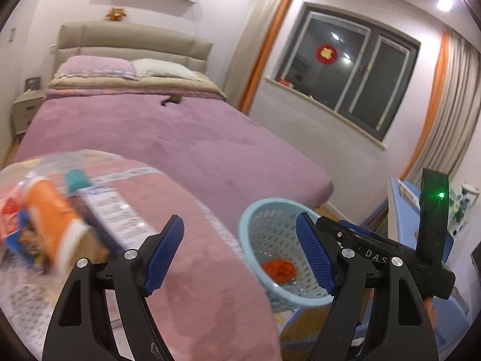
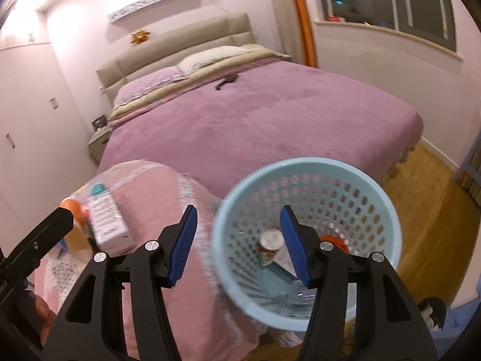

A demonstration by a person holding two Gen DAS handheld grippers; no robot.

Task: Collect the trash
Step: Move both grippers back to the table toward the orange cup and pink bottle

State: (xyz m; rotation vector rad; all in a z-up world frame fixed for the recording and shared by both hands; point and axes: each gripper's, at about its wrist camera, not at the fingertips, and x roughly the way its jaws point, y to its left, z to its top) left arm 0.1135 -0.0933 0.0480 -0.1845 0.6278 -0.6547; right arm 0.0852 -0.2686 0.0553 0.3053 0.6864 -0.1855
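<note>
Bedroom clutter is waiting on a pink quilted cover (image 1: 192, 270), where a light, stiff white cardboard box (image 1: 115, 215), best pinched across its narrow sides, is lying near the perforated pale-blue plastic basket (image 2: 306, 168) while both hand-held grippers, left (image 1: 240, 254) and right (image 2: 239, 248), are hovering wide and empty.

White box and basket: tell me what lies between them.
Only bare pink quilt between white box and blue basket; right wrist view shows it.
</note>
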